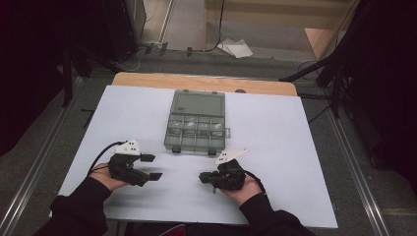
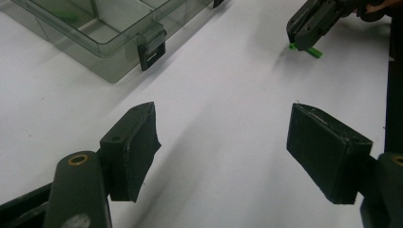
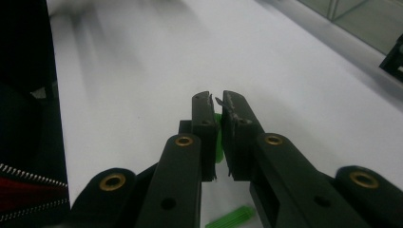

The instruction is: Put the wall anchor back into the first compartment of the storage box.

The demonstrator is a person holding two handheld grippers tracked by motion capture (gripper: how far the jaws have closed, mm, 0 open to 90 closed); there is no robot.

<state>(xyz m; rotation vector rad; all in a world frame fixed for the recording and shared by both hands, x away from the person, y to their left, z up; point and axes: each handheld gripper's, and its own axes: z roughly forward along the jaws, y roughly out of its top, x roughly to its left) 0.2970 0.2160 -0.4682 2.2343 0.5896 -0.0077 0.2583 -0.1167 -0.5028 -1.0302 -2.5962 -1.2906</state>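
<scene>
Right tool [image 3: 217, 102] clamped on a small green piece [image 3: 218, 137] just above the tabletop [image 1: 275, 128]; left tool [image 2: 223, 142] wide open, nothing in it, organizer box [image 1: 196, 120] nearby.

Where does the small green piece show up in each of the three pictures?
High view: green piece at the right tool, low centre.
Left gripper view: upper right, under that tool's tip.
Right gripper view: centre, pinched between the shut jaws.
Shared landmark: clear compartment box.

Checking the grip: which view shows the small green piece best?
The right gripper view: the green piece sits clamped between the right tongs. The left gripper view shows it small and far; the high view, a speck.
</scene>
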